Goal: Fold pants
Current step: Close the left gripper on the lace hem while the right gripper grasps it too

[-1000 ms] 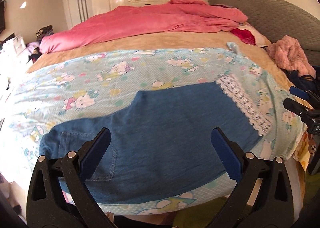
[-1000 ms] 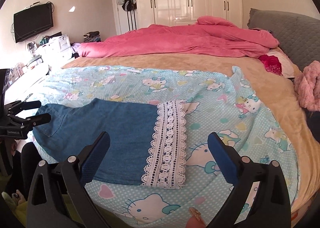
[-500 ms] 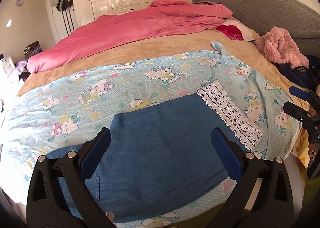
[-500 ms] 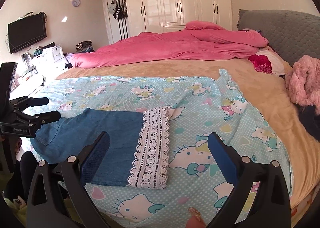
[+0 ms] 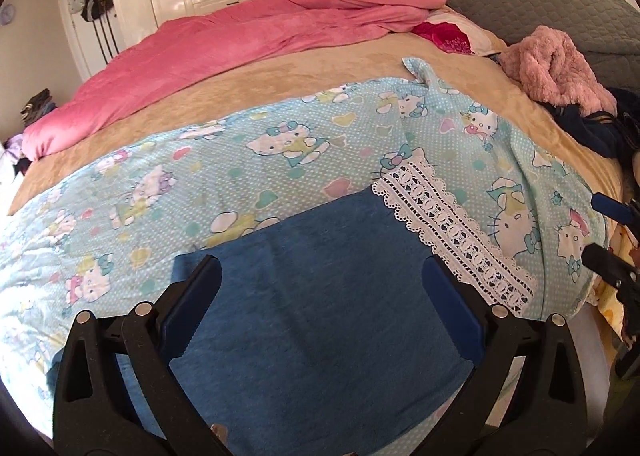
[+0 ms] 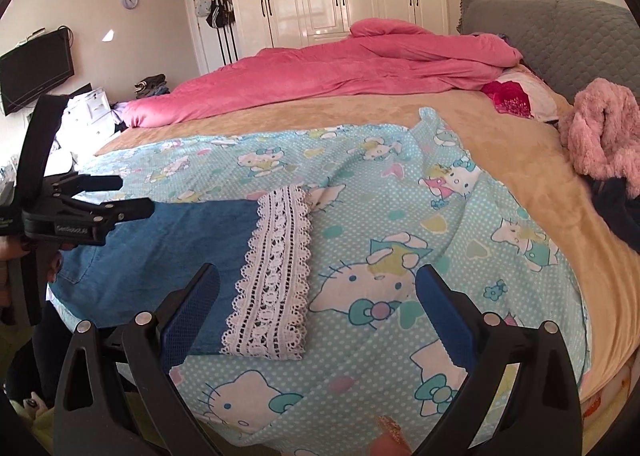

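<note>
While the blue denim pants with a white lace hem (image 5: 320, 308) are lying flat on the cartoon-cat bedsheet (image 6: 400, 184), you are holding the left gripper (image 5: 320, 296) and right gripper (image 6: 316, 296) above them, both spread wide and gripping nothing.

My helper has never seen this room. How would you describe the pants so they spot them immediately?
Find the bed, then its cartoon-cat sheet. The pants lie flat at its near edge: blue denim ending in a white lace cuff, unlike the pink fluffy garment nearby.
</note>
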`<state>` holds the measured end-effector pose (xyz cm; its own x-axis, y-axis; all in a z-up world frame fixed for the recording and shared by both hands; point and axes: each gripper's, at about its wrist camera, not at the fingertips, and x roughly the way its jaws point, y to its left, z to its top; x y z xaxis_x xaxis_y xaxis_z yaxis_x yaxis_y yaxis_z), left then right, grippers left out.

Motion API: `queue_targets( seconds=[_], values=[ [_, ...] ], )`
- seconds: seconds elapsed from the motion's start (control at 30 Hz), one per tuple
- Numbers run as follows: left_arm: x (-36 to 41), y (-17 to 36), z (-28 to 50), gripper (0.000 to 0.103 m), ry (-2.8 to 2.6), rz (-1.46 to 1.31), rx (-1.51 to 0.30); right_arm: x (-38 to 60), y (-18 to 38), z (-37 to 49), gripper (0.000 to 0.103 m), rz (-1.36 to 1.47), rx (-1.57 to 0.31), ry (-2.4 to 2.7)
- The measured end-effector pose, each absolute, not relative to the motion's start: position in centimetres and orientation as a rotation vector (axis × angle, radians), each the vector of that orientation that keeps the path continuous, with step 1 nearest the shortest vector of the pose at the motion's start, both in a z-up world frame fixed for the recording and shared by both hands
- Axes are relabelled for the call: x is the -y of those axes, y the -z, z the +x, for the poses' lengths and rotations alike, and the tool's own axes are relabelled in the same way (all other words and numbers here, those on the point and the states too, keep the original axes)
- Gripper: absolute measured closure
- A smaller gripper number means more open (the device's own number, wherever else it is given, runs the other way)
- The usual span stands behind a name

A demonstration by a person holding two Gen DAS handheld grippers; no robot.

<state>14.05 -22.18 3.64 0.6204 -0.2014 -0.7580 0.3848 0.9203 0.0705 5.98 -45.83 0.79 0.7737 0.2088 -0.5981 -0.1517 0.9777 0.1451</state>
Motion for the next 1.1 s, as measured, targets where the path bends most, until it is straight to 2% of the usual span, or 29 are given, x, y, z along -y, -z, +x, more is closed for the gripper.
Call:
queue_targets(
  seconds=[0.53, 0.93, 1.03, 1.1],
  values=[
    [25.2, 0.6, 20.8, 0.008, 0.422, 0.301, -0.915, 41.7, 3.7, 8.4, 0.005, 0.096, -0.814, -0.285],
    [28.3, 3.7, 25.9, 0.008, 0.552, 0.346, -0.99, 41.2, 5.8, 10.3, 0.005, 0.225, -0.9, -0.285],
    [29.2, 4.2, 26.3, 0.01, 0.584, 0.364, -1.001, 40.9, 6.1, 10.9, 0.005, 0.226, -0.918, -0.291],
    [29.8, 4.6, 26.6, 0.014, 0.606, 0.373, -1.013, 40.7, 6.3, 10.9, 0.004, 0.216, -0.926, -0.287]
  ],
)
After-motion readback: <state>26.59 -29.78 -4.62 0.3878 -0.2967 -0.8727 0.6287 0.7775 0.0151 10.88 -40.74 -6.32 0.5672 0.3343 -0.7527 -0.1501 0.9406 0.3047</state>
